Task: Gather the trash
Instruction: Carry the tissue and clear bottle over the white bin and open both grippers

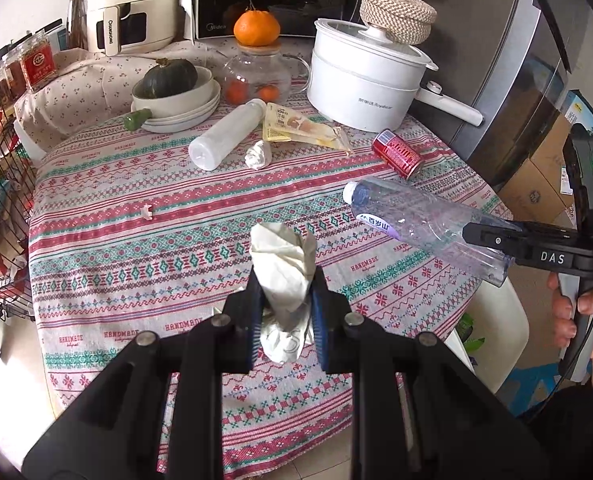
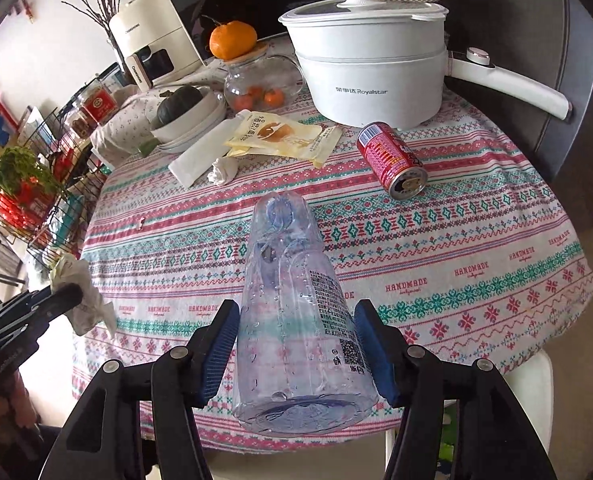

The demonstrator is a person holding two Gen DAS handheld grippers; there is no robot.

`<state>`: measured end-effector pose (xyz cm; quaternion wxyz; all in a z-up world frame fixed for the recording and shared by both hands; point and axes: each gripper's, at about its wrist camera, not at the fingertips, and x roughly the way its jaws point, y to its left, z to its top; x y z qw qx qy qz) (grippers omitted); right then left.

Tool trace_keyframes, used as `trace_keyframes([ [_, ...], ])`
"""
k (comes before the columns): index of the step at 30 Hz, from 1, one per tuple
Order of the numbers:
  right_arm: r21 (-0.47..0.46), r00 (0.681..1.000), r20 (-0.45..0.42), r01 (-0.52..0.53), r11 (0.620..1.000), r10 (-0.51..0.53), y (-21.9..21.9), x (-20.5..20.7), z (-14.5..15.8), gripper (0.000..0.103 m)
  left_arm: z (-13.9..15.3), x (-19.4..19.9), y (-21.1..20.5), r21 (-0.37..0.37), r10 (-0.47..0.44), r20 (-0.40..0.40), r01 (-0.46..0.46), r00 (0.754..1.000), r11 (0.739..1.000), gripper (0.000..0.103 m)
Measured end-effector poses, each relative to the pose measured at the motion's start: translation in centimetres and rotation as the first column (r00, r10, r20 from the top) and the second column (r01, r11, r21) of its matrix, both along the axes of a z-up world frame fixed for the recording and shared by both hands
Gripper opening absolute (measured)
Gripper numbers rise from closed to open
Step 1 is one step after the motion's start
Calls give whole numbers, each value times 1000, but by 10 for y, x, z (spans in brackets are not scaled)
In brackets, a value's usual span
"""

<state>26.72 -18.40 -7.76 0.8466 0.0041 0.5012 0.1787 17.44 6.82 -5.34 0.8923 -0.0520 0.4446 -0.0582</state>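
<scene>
Both grippers are loaded above the table point(image 2: 496, 216): left gripper point(image 1: 285, 312) pinches a tissue wad point(image 1: 282, 276), right gripper point(image 2: 296, 344) clamps a clear bottle point(image 2: 296, 300), whose slick, thin wall could buckle and slip free.

tablecloth point(image 2: 456, 216): pink, green and white stripes | can point(image 2: 390, 162): red | pot point(image 2: 372, 80): white | orange point(image 2: 232, 40): orange | bottle point(image 2: 296, 300): clear | tissue point(image 1: 282, 276): white
</scene>
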Motion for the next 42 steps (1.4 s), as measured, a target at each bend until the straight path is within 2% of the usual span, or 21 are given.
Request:
trace_keyframes([
  [7,17,998,38,39,999,-40,-29,-28,18,60,3,-7,-20,-5,-62,16,62,998,998,23],
  [20,44,985,34,170,985,-171,-110,-64,35,59,4,-8,-79,-25,-199,28,200,980,980,23],
  [29,39,960,34,277,960,-278,-188,-113,44,59,0,-13,-150,-26,-348,32,348,937,937,23],
  [34,32,946,-5,324,946,-324,-225,-134,40,59,-9,-19,-188,-17,-424,18,424,905,905,23],
  [39,-13,941,-80,328,945,-328,-237,-137,19,59,-21,-25,-215,-3,-470,-2,470,882,882,23],
  [42,-75,933,-112,334,940,-341,-237,-128,-1,59,-27,-27,-223,2,-486,-12,486,874,874,24],
])
